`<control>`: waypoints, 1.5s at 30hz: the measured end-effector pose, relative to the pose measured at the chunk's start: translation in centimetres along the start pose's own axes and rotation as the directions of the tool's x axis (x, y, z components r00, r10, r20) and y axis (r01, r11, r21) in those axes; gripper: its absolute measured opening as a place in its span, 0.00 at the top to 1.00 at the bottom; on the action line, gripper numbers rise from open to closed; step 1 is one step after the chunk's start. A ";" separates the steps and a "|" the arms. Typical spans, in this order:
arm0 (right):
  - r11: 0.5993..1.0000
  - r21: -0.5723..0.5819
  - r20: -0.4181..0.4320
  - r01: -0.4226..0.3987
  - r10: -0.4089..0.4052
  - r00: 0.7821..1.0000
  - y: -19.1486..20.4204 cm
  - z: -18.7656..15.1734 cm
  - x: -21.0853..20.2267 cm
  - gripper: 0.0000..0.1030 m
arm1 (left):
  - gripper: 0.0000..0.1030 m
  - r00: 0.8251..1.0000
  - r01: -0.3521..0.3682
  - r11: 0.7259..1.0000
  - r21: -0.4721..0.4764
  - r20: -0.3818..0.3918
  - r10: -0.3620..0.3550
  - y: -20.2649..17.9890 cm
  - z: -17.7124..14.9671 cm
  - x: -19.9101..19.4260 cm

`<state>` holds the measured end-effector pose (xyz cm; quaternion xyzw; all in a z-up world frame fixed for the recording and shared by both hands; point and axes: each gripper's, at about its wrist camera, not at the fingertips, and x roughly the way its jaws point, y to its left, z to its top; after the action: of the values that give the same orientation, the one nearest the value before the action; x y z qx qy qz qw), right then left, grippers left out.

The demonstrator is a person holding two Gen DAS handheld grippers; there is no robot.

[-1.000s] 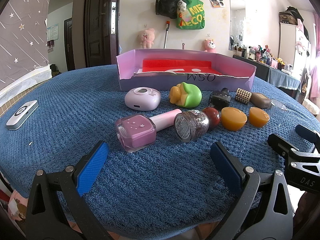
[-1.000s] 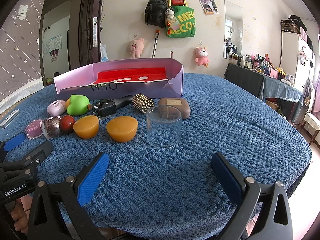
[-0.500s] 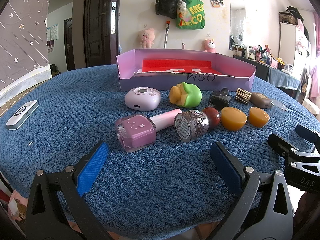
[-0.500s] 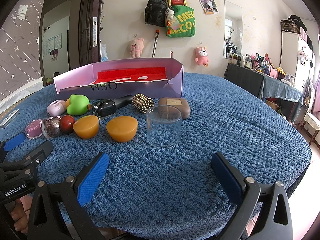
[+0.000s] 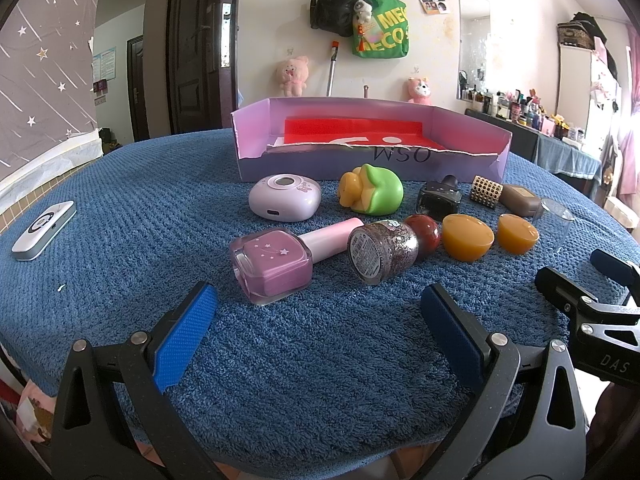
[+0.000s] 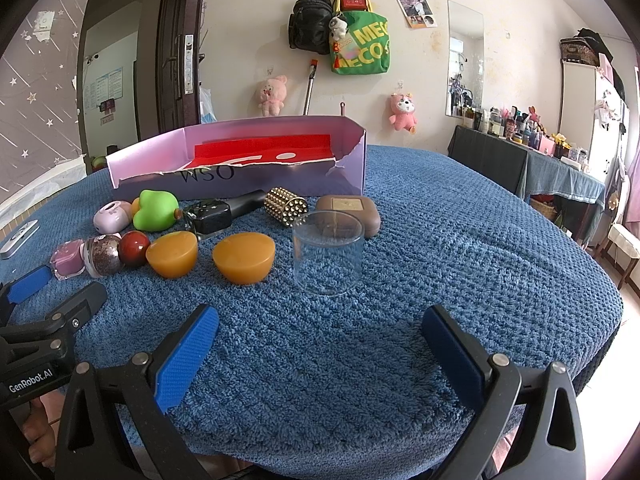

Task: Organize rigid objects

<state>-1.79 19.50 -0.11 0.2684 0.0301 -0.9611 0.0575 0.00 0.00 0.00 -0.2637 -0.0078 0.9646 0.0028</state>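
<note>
Small objects lie in rows on a blue cloth before a purple box [image 5: 372, 160] with a red lining. In the left wrist view: a pink nail polish bottle [image 5: 276, 264], a glitter bottle [image 5: 380, 252], a lilac case [image 5: 285, 198], a green-and-yellow toy [image 5: 372, 194]. In the right wrist view: two orange halves [image 6: 172, 254] [image 6: 244, 258], a clear cup [image 6: 328, 258], a brown case [image 6: 352, 212], a studded gold cylinder [image 6: 286, 206]. My left gripper [image 5: 316, 336] is open and empty near the table's front, short of the pink bottle. My right gripper [image 6: 320, 354] is open and empty, short of the cup.
A white remote [image 5: 43, 230] lies at the far left of the cloth. A black bottle [image 6: 218, 214] and a red ball [image 6: 134, 247] sit among the objects. The table edge drops off at the right [image 6: 600, 300]. A dresser with bottles [image 6: 532, 160] stands beyond.
</note>
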 end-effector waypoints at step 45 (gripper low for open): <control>0.999 0.049 -0.062 0.014 -0.011 0.998 -1.4 4.5 2.7 0.22 | 0.22 0.800 0.553 0.805 0.216 -0.407 -0.441 6.0 5.8 4.4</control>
<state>-6.62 20.24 2.39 0.2991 0.0095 -0.9532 0.0440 -6.76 -6.00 2.70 -0.4088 0.0815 0.8567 0.3037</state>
